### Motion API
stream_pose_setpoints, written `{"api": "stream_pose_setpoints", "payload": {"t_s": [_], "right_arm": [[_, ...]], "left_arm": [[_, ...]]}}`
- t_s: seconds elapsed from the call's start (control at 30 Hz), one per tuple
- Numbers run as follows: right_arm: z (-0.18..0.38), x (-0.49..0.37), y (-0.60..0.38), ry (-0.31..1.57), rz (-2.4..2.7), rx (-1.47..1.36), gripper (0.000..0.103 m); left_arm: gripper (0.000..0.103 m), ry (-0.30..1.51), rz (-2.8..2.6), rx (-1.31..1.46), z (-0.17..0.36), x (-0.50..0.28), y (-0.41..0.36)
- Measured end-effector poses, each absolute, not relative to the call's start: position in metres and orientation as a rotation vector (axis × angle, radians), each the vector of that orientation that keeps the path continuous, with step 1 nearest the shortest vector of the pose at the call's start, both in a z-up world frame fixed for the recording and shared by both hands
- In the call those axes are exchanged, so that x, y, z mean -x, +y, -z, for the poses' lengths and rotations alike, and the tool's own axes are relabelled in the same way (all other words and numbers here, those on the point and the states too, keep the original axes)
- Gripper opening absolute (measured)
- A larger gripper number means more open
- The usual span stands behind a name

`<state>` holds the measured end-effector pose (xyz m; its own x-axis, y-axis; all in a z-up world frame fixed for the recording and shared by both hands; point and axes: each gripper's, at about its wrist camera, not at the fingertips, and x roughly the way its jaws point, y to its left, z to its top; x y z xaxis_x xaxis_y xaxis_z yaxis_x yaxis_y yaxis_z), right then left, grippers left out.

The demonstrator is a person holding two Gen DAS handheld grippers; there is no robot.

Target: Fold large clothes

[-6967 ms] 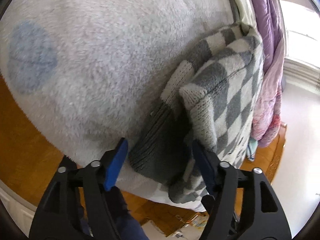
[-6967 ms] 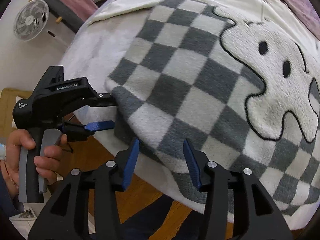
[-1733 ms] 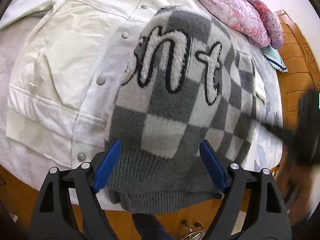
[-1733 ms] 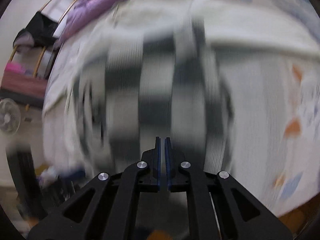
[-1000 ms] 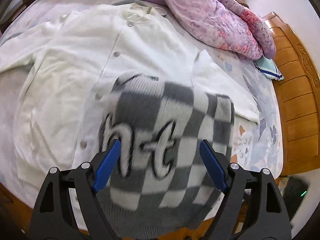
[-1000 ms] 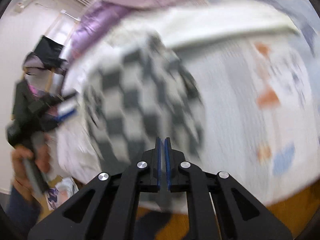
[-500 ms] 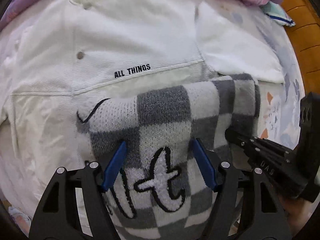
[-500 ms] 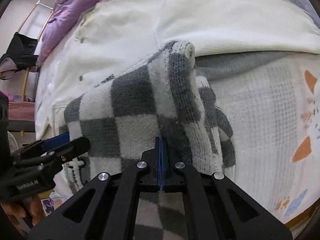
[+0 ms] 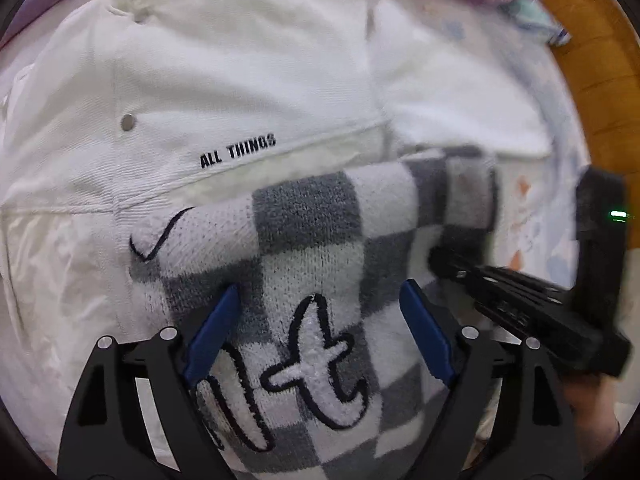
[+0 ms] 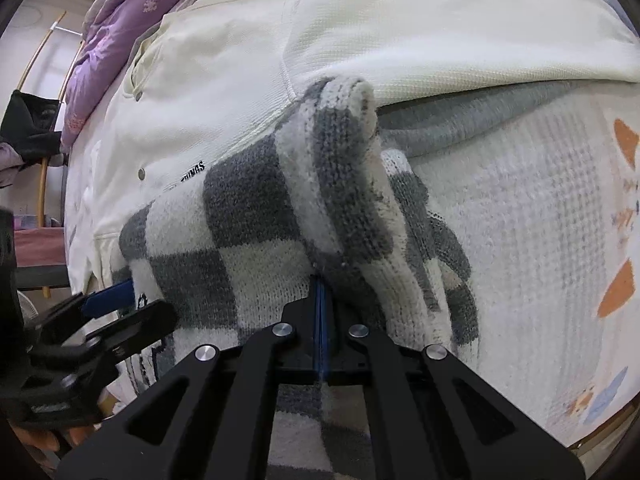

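Left wrist view looks steeply down on the sweater [image 9: 320, 264], a grey-and-white checked knit folded into a thick bundle on the bed [image 9: 560, 184], lying across the lower part of a white jacket [image 9: 240, 80] spread flat there. The left gripper [image 9: 320, 320] straddles the bundle near its script lettering; its jaws are opening and the blue pads stand clear on either side, so the knit lies between them ungripped, probably being let go now that it rests on the bed. The right gripper [image 10: 320, 292] has its jaws clenched tight, blue pads pressed together with no gap, right up against a raised ridge of the knit; whether a thin layer is pinched between them I cannot tell, but the bunched ridge suggests it is tugging or pressing that fold into place. The sweater's far corner pokes under a jacket sleeve [image 10: 460, 28]. A quilt [image 10: 108, 40] is heaped at the bed's far edge, clear of the folding.
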<state>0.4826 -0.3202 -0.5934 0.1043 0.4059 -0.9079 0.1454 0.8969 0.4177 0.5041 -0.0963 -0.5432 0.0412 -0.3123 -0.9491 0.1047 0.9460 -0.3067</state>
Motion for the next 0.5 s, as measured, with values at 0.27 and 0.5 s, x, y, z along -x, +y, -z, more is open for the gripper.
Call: {"api": "stream_pose_setpoints", "payload": {"t_s": [0.27, 0.5], "right_arm": [[0.547, -0.431, -0.352, 1.297, -0.314, -0.567, 0.038], [0.525, -0.329, -0.379, 1.199, -0.231, -0.538, 0.072]], "left_arm": [[0.086, 1.350, 0.128, 0.414, 0.515, -0.398, -0.010], [0.086, 1.519, 0.121, 0.441, 0.563, -0.301, -0.012]]}}
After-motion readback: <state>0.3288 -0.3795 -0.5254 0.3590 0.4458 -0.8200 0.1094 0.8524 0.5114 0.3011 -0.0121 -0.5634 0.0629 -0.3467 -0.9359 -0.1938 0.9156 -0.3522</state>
